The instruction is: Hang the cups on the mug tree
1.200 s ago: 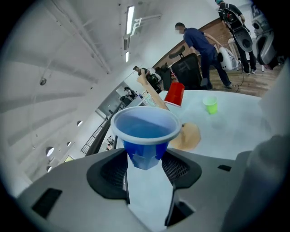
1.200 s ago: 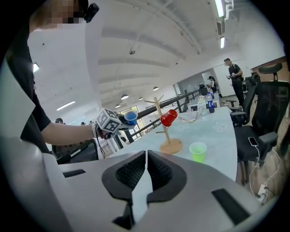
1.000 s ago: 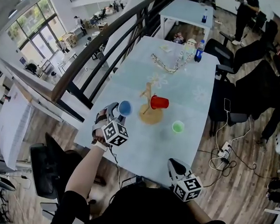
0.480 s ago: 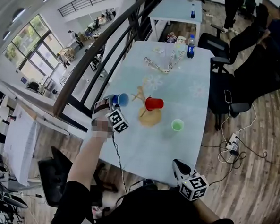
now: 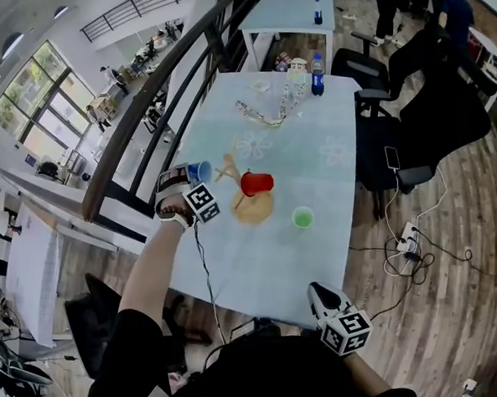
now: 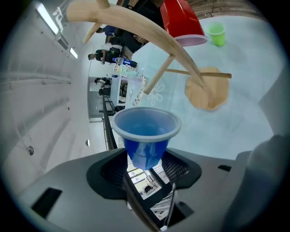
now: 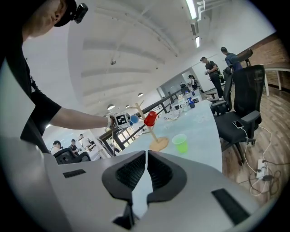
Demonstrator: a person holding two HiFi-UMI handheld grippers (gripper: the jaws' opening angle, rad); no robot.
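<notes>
A wooden mug tree [image 5: 236,189] stands mid-table on its round base [image 6: 207,93]. A red cup [image 5: 256,183] hangs on one of its branches, also visible as the red cup [image 6: 181,22] in the left gripper view. My left gripper [image 5: 191,180] is shut on a blue cup [image 6: 146,136], holding it by its lower part, mouth towards the tree, just left of a branch. A green cup [image 5: 303,216] stands upright on the table right of the base. My right gripper [image 5: 314,291] hovers at the table's near edge, shut and with nothing in it [image 7: 146,170].
The pale blue table [image 5: 312,264] has a white lanyard [image 5: 266,115] and a bottle [image 5: 317,74] at its far end. Black office chairs [image 5: 405,102] stand along the right side, with cables [image 5: 405,245] on the wooden floor. A dark railing [image 5: 144,120] runs along the left.
My left gripper has carried the blue cup a little farther up along the tree's left side. The right gripper has stayed by the near edge.
</notes>
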